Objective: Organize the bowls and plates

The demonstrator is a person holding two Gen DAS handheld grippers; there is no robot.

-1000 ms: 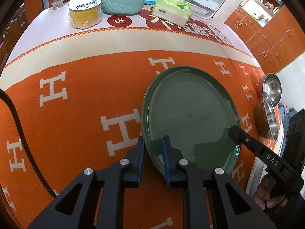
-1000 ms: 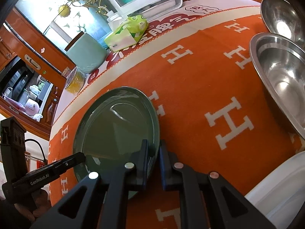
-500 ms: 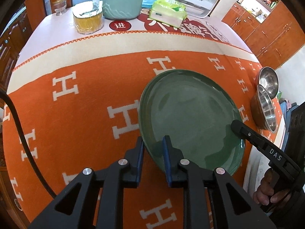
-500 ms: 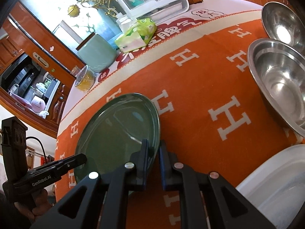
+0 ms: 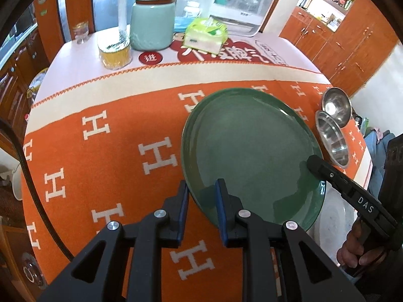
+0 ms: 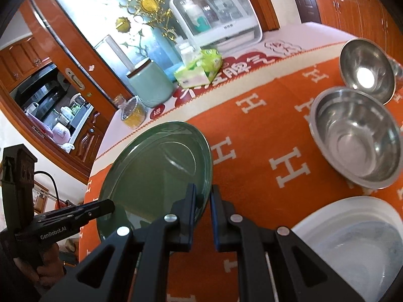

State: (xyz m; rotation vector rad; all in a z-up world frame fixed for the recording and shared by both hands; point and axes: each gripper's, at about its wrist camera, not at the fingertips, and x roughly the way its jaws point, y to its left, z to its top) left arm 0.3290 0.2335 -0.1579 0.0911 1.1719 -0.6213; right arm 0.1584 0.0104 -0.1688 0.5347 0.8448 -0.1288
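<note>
A large dark green plate (image 5: 249, 151) is held in the air above the orange table. My left gripper (image 5: 201, 188) is shut on its near left rim. My right gripper (image 6: 202, 193) is shut on its opposite rim, and the plate (image 6: 156, 171) fills the left of the right wrist view. The right gripper also shows in the left wrist view (image 5: 312, 162), and the left gripper in the right wrist view (image 6: 108, 205). Two steel bowls, a larger one (image 6: 357, 141) and a smaller one (image 6: 365, 68), stand on the cloth at the right.
A white basin (image 6: 352, 229) sits at the near right below the table edge. At the table's far side stand a teal jar (image 5: 151, 25), a tissue pack (image 5: 205, 36), a yellow-filled glass jar (image 5: 114, 50) and a white appliance (image 5: 241, 2).
Both grippers have lifted the plate up and drawn it back toward me; the table looks farther below and the white basin has come into view.
</note>
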